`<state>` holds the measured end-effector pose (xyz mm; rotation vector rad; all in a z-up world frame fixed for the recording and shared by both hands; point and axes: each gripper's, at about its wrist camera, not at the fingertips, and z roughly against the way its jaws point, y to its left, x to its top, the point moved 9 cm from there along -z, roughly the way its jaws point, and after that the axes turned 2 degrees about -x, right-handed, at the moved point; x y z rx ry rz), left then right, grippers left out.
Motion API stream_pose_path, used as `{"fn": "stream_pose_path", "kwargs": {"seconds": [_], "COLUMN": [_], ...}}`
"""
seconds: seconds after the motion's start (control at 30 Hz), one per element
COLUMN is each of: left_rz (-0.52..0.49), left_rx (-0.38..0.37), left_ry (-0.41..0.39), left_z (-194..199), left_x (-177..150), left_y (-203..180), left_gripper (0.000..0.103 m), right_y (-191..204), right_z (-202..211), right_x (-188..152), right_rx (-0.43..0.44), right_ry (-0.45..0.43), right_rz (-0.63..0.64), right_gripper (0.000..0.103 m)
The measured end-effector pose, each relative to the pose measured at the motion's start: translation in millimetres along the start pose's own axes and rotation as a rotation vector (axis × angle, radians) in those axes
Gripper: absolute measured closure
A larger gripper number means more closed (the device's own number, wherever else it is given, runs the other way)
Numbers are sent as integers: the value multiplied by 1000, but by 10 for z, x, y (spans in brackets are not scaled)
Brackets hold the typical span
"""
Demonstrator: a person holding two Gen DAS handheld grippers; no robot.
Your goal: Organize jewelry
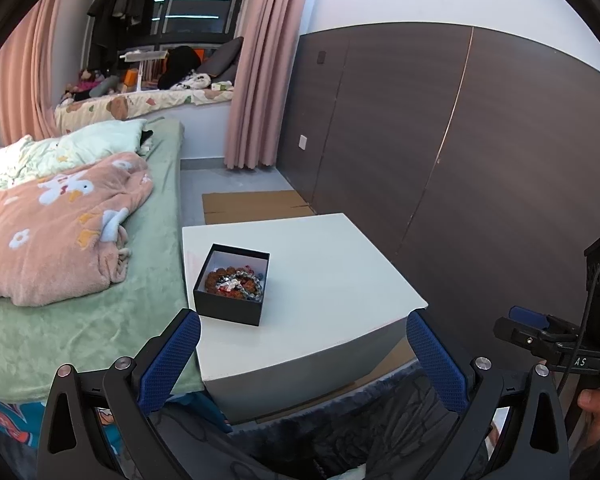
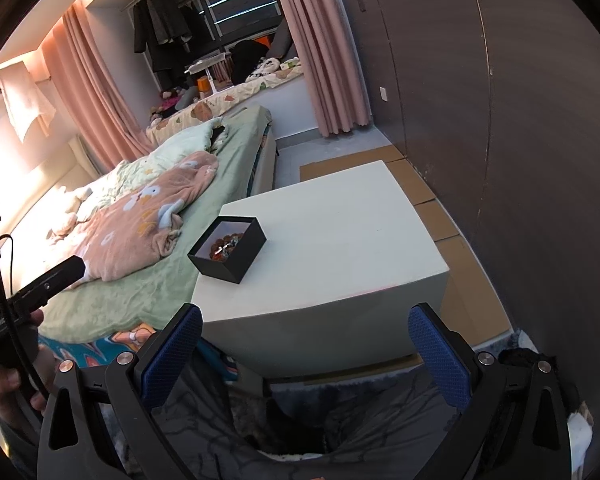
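Note:
A small black open box stands near the left edge of a white table. Inside it lies a heap of jewelry: brown bead bracelets, silver chain, some red pieces. My left gripper is open with nothing between its blue pads, held back from the table's near edge, the box ahead and to its left. My right gripper is also open and empty, short of the table's near side. The right device also appears at the left wrist view's right edge.
A bed with a green sheet and a pink blanket borders the table's left side. A dark wall of panels runs along the right. Flat cardboard lies on the floor. A dark rug is below me.

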<state>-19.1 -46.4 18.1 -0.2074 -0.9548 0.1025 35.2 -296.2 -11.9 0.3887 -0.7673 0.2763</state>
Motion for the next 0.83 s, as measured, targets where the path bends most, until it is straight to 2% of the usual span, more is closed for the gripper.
{"fn": "stream_pose_path", "kwargs": {"seconds": [0.47, 0.83], "left_rz": [7, -3], "left_rx": [-19, 9], "left_ry": [-4, -22], "left_z": [-44, -18], "left_x": [-1, 14], "left_y": [-74, -52], "left_gripper": [0, 0], "right_y": [-46, -64], "right_z": [135, 137], "right_x": [45, 49], "right_rx": [-23, -24], "right_ry": [-17, -10], "right_rz": [18, 10], "right_gripper": [0, 0]}}
